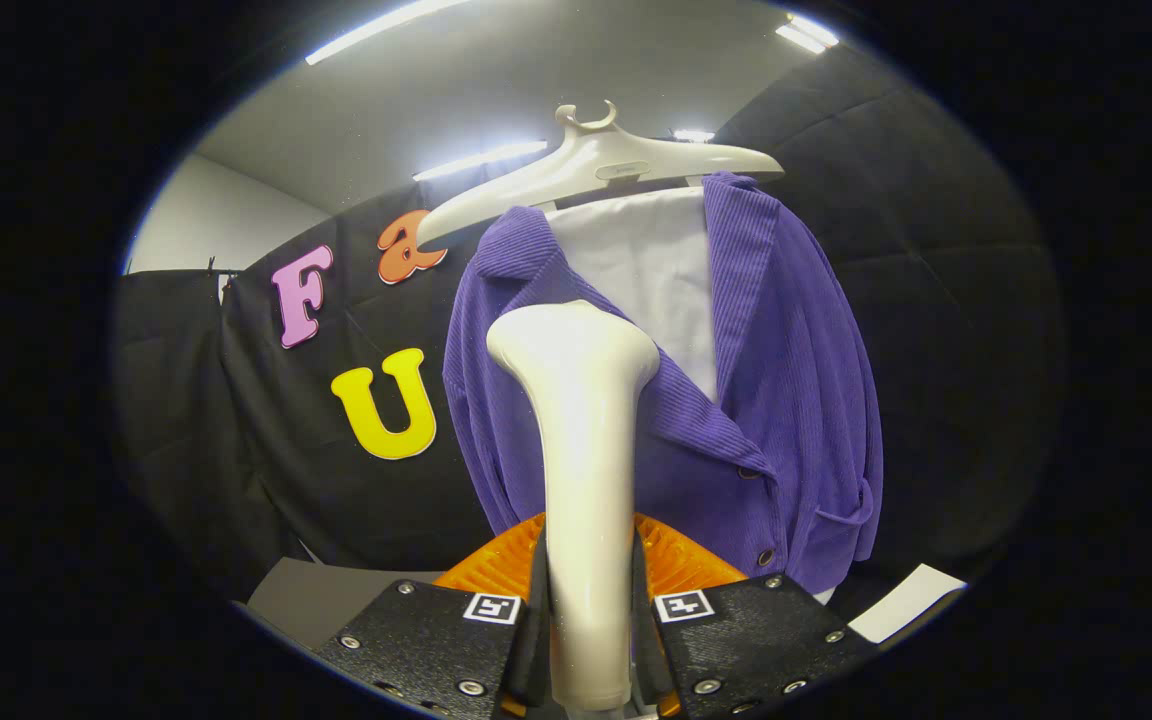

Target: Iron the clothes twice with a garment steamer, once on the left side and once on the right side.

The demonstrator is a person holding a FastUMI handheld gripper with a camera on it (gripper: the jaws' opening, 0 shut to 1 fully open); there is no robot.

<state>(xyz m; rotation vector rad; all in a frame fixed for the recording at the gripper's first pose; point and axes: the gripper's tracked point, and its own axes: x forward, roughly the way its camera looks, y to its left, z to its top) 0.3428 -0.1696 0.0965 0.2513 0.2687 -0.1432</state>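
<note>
Between closed gripper (588, 640) fingers, glossy steamer (581, 450) fronts ribbed cardigan (796, 400).

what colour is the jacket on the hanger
Purple, with a ribbed corduroy texture; the jacket shows best in the gripper view.

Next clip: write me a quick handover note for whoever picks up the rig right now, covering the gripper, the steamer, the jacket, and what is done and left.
Gripper: fingers shut on the garment steamer, gripping its handle on both sides, head pointing up.
Steamer head sits in front of the purple jacket, near its lapel on the yellow-letter side; contact cannot be told.
Jacket hangs over a white shirt on a pale hanger.
Done: steamer picked up and brought to the garment.
Left: cannot tell whether either pass has been made; assume both sides need doing.
</note>
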